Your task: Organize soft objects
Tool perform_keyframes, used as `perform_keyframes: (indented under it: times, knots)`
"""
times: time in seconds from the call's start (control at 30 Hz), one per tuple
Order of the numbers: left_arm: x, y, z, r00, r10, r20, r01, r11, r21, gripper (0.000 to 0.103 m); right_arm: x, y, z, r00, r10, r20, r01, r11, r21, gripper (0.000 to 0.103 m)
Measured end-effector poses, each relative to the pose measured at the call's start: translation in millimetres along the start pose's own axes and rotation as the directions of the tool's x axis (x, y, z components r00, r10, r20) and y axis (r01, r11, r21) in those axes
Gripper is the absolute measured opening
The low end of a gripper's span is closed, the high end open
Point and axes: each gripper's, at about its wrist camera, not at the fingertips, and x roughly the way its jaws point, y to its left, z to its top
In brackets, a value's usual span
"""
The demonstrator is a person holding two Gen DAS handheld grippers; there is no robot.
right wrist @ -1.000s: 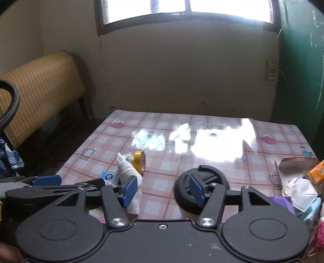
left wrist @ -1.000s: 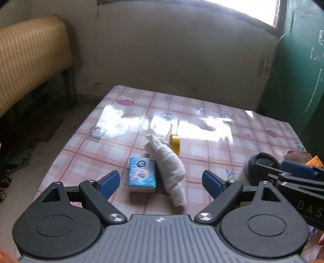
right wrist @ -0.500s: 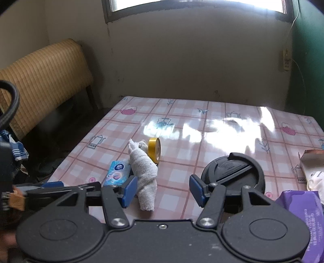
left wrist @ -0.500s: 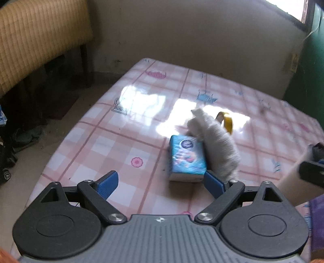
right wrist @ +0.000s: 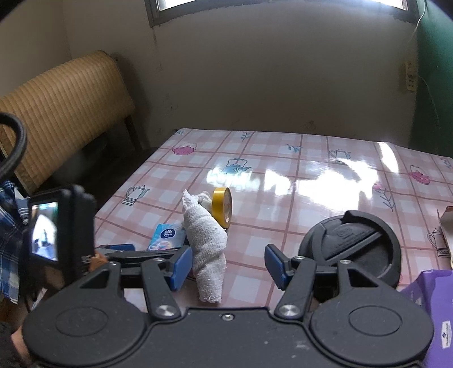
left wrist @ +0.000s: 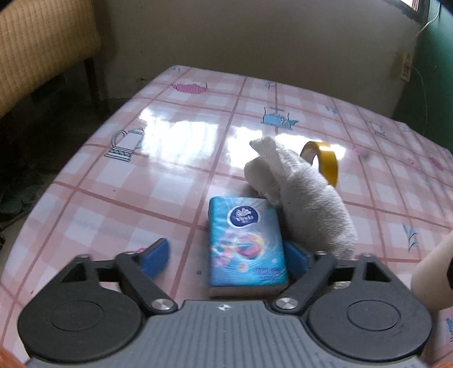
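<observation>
The tissue pack (left wrist: 246,243) is lying near the table's (left wrist: 158,175) left edge, touching the rolled white towel (left wrist: 305,203), and the left tool (left wrist: 226,260) is sitting spread wide around it, nothing pinched. The right tool (right wrist: 226,264) is hanging spread too, over the towel's near end. Risk I'm seeing: the right-side pad is wedging between pack and towel, so closing might snag the towel or nudge the tape roll (left wrist: 325,161)

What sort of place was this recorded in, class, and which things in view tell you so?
Probably a room in a home: a table under a shiny pink checked cloth printed with teapots, a woven cane seat back beside it, and a window in a stained plaster wall.
</observation>
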Motion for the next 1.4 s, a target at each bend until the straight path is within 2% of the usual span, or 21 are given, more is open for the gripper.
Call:
perform_keyframes:
  times: [0.03, 0.07, 0.17, 0.23, 0.4, 0.53, 0.6, 0.67, 0.7, 0.73, 0.8, 1.0, 1.1, 1.4]
  knots:
    - [0, 0, 0, 1.000, 0.003, 0.011, -0.003, 1.000, 0.011, 0.064, 2, 4, 0, 1.000, -0.006, 0.007, 0.006, 1.000, -0.017, 0.072]
    - [-3, 1, -1, 1.000, 0.008, 0.020, -0.009, 1.000, 0.020, 0.054, 5, 6, 1, 1.000, 0.000, 0.006, 0.000, 1.000, -0.029, 0.072]
    - [-10, 14, -4, 1.000, -0.017, 0.017, 0.017, 1.000, -0.016, 0.054, 8, 28, 3, 0.997, -0.074, 0.032, 0.077, 0.990, -0.121, 0.075]
    - [-14, 24, -6, 1.000, 0.015, 0.021, -0.015, 1.000, -0.022, 0.054, 10, 45, 4, 0.996, -0.061, 0.062, 0.072, 0.980, -0.185, 0.075]
    - [-36, 52, -16, 0.998, 0.046, 0.035, -0.043, 0.996, -0.079, 0.054, 47, 59, 6, 1.000, -0.030, 0.008, 0.031, 0.978, -0.205, 0.075]
    - [-49, 65, -22, 0.998, 0.053, 0.039, -0.048, 0.994, -0.102, 0.054, 88, 58, 9, 0.996, -0.084, -0.039, 0.075, 0.978, -0.195, 0.076]
    - [-47, 72, -22, 0.998, 0.052, 0.038, -0.047, 0.992, -0.116, 0.054, 104, 57, 11, 0.993, -0.117, -0.031, 0.109, 0.975, -0.191, 0.076]
    - [-49, 74, -22, 0.998, 0.050, 0.038, -0.045, 0.992, -0.119, 0.054, 118, 51, 14, 0.992, -0.111, -0.059, 0.101, 0.983, -0.151, 0.076]
    - [-50, 74, -22, 0.998, 0.054, 0.038, -0.049, 0.992, -0.119, 0.054, 125, 47, 14, 0.991, -0.104, -0.084, 0.092, 0.987, -0.135, 0.071]
    - [-50, 73, -23, 0.998, 0.057, 0.038, -0.052, 0.992, -0.119, 0.054, 129, 45, 12, 0.989, -0.098, -0.111, 0.084, 0.988, -0.129, 0.057]
    - [-50, 73, -23, 0.998, 0.056, 0.040, -0.051, 0.991, -0.127, 0.054, 123, 46, 3, 0.992, -0.076, -0.101, 0.059, 0.985, -0.162, 0.053]
    - [-58, 75, -26, 0.997, 0.061, 0.046, -0.054, 0.990, -0.129, 0.054, 70, 62, -42, 0.985, 0.040, -0.169, -0.080, 0.968, -0.239, 0.051]
    - [-67, 73, -32, 0.997, 0.061, 0.047, -0.055, 0.991, -0.119, 0.054, 35, 59, -57, 0.987, 0.066, -0.144, -0.094, 0.975, -0.199, 0.051]
    - [-111, 37, -38, 0.994, 0.048, 0.101, -0.041, 0.996, -0.073, 0.054, -26, 47, -45, 1.000, 0.007, -0.012, -0.007, 0.998, -0.060, 0.051]
